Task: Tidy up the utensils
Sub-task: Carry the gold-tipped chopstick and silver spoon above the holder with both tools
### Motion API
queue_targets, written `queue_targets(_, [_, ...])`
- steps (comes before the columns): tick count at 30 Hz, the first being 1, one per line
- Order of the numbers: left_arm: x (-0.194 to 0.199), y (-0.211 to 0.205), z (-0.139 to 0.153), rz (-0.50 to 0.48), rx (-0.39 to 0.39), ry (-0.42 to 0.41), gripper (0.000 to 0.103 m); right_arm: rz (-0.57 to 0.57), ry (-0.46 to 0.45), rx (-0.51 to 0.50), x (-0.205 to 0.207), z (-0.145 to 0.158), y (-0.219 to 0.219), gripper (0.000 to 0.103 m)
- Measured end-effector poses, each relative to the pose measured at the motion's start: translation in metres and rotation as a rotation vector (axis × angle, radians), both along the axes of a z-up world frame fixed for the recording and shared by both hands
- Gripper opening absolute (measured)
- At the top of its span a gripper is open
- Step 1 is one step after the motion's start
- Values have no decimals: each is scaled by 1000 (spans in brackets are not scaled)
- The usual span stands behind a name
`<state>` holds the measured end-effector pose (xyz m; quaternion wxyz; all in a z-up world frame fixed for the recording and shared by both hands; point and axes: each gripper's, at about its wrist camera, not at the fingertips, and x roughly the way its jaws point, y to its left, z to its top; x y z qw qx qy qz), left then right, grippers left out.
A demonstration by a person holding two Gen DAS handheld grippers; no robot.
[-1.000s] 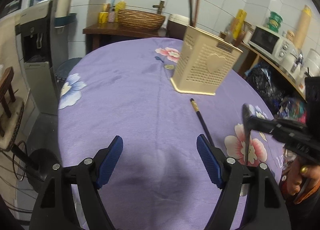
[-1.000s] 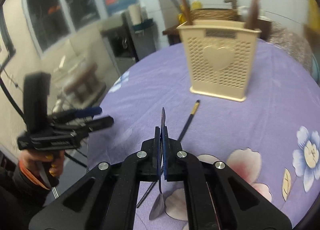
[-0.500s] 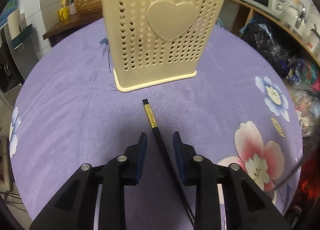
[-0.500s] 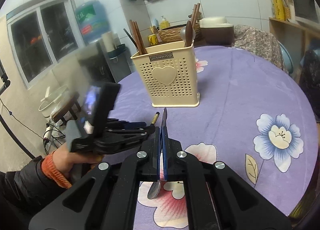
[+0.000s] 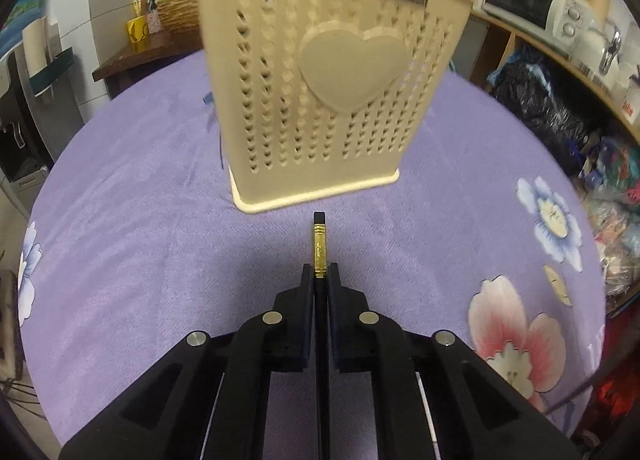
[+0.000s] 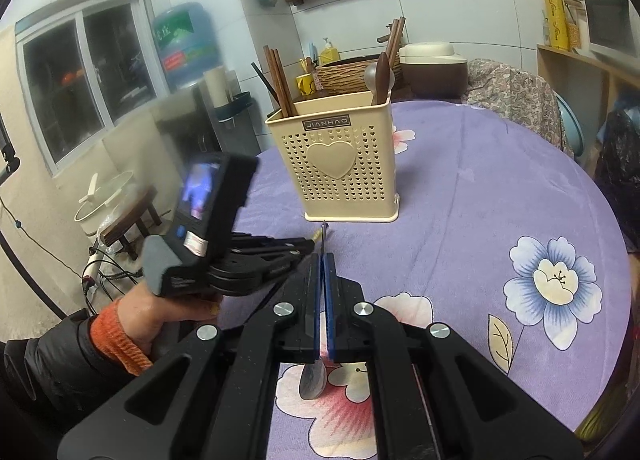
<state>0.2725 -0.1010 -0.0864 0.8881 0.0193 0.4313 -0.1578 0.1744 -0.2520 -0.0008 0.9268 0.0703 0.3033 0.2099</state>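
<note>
Clamping chopstick (image 5: 320, 248), left hand-held gripper (image 5: 319, 278), right hand-held gripper (image 6: 322, 260) pinching half-hidden spoon (image 6: 312, 380)

I see dim, cool indoor light, fisheye bending with dark corners, the utensil holder (image 5: 320, 72) motion-blurred, and a soft shadow on the desk (image 5: 120, 220).

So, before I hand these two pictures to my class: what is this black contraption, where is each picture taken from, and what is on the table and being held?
No robot here: a person holds a hand-worked claw in each hand, each carrying a camera looking along its fingers. The left-hand view shows the left claw, whose jaws have just been closing, shut on a black chopstick with a gold band. The right-hand view shows the right claw shut on a metal spoon. On the purple flowered tablecloth stands a cream utensil holder, already holding chopsticks and spoons.
</note>
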Motion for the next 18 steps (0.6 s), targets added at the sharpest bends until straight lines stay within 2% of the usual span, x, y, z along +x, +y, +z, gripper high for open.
queue_targets(5, [-26, 24, 48, -3, -118, -103, 8, 5, 4, 11, 0, 0, 0, 3])
queue_targets(10, [-63, 56, 109, -13, -216, -271, 8, 16, 4, 27, -1, 3, 0, 3])
queue_targets(13, [-72, 67, 125, -9, -246, -321, 8, 20, 9, 33, 0, 3, 2, 3])
queue_targets(18, [-71, 68, 132, 1, -265, -345, 8, 19, 2, 33, 0, 7, 3, 3])
